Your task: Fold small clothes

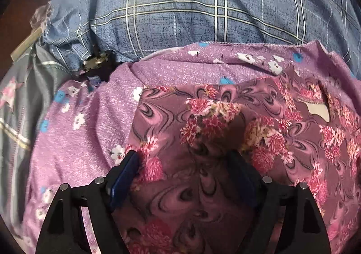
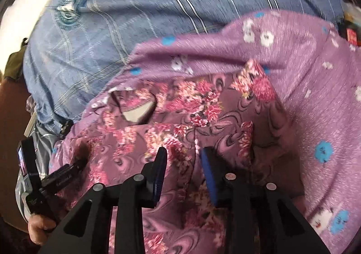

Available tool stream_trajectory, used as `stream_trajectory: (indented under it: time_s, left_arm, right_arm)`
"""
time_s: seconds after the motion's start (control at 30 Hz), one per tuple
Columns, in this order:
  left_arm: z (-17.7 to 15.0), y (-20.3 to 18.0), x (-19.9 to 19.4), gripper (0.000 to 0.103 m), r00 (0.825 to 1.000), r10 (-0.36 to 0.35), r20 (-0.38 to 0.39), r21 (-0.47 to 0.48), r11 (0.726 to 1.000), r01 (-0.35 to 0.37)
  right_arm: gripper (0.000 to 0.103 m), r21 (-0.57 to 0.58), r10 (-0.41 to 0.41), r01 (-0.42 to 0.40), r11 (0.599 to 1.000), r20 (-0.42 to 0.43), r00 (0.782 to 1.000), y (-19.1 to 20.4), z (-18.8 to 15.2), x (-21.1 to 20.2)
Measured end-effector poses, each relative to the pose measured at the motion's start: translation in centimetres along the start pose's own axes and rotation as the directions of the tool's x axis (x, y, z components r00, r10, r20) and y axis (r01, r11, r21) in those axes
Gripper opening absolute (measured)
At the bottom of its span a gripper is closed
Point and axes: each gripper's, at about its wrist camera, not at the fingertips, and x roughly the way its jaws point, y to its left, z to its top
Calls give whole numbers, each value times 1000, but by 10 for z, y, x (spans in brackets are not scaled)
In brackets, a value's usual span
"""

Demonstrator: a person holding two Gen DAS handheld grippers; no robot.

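Observation:
A small mauve garment with pink flowers lies spread on a purple flowered cloth. It also shows in the right wrist view, with a folded-over flap at its far right. My left gripper is open, its jaws wide apart over the garment's near left part. My right gripper is open over the garment's near edge, with cloth between the blue pads but no grip. The left gripper also shows at the left of the right wrist view, resting on the garment.
A blue plaid pillow lies behind the clothes, and it also shows in the right wrist view. A grey star-print sheet lies at the left. A small brass object sits beside the pillow corner. A red item is at far right.

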Motion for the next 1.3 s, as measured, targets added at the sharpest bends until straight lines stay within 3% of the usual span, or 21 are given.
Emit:
stream_trajectory:
  time_s: [0.13,0.2,0.27,0.33,0.43,0.57,0.9,1.07,1.2,1.3]
  left_arm:
    - [-5,-6,-15,78,1000,-17,6,22,1000,17]
    - [-11,-13,-28,80,997,-67,28,30,997,66]
    - [-19,-20,-35,80,997,-69,35,79,995,66]
    - [-28,-27,-31,83,999,-20,26,139,990,16]
    - [-38,-28,-31,94,993,20,115,125,992,-34]
    - [-36,-24,-28,100,998,-13,63,65,998,9]
    - [-38,-18,-23,102,996,-45,82,113,993,36]
    - [-35,-8,-16,103,993,-101,60,91,991,95]
    - [-46,2,-33,102,987,-146,67,136,981,136]
    - [-73,18,-60,102,990,-125,68,205,973,109]
  right_arm:
    - [33,-56,81,-83,995,-48,996,12,-6,-12]
    - [33,-116,94,-102,988,-68,993,26,-16,-15]
    - [33,-173,83,-103,979,-117,990,37,-28,-14]
    - [34,-213,22,-64,975,-193,981,45,-38,8]
    - [35,-280,-15,-32,959,-163,987,53,-43,9]
    - [36,-249,3,-45,967,-167,986,48,-41,11]
    - [39,-297,-31,-13,955,-143,989,53,-46,7]
    - [43,-352,-67,36,935,-77,995,62,-53,11]
    - [44,-331,-16,4,944,-33,999,54,-59,-2]
    - [44,-247,36,-44,968,-35,999,39,-66,-29]
